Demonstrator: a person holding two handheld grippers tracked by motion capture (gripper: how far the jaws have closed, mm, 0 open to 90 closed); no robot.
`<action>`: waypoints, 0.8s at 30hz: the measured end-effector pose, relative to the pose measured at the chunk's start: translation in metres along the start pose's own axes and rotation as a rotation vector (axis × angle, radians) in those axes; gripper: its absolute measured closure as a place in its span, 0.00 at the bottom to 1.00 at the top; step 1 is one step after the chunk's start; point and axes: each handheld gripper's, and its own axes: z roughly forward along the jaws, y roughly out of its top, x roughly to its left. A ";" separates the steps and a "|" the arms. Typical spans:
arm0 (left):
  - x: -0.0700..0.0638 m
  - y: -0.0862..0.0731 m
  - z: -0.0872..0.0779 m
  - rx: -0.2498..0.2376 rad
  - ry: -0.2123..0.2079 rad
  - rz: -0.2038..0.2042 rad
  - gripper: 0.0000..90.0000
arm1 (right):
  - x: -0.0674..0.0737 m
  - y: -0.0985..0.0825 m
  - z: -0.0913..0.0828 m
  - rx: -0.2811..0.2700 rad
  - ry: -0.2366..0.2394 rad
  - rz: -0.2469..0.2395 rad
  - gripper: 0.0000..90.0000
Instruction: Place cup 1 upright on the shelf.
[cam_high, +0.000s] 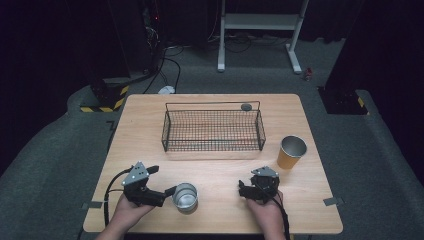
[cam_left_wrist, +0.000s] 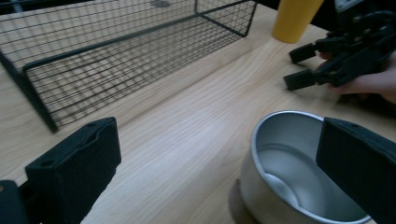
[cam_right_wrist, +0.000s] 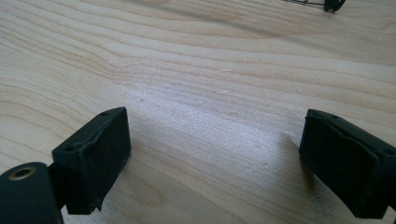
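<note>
A silver metal cup (cam_high: 185, 196) stands upright near the table's front edge, left of centre. My left gripper (cam_high: 162, 181) is open just to its left. In the left gripper view the cup (cam_left_wrist: 294, 172) sits against the right jaw, and the gap (cam_left_wrist: 217, 168) beside it holds only bare wood. My right gripper (cam_high: 242, 190) is open at the front right, jaws pointing left, a short way from the cup. Its own view has the gripper (cam_right_wrist: 215, 158) over bare wood. The right gripper (cam_left_wrist: 299, 65) also appears in the left gripper view.
A black wire basket (cam_high: 212, 131) sits empty at the middle back of the wooden table (cam_high: 300, 210). An orange cup (cam_high: 291, 151) with a metal lining stands at the right. A small dark round object (cam_high: 246, 106) lies behind the basket.
</note>
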 end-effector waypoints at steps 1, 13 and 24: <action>0.000 0.000 0.000 0.000 0.000 0.000 0.01 | 0.000 0.000 0.000 0.000 0.000 0.000 0.10; -0.025 0.002 0.014 0.008 -0.079 0.022 0.00 | 0.000 0.000 0.000 0.000 0.000 0.001 0.10; -0.037 0.000 0.018 0.009 -0.123 0.045 0.00 | 0.000 0.000 0.000 0.000 0.000 0.001 0.10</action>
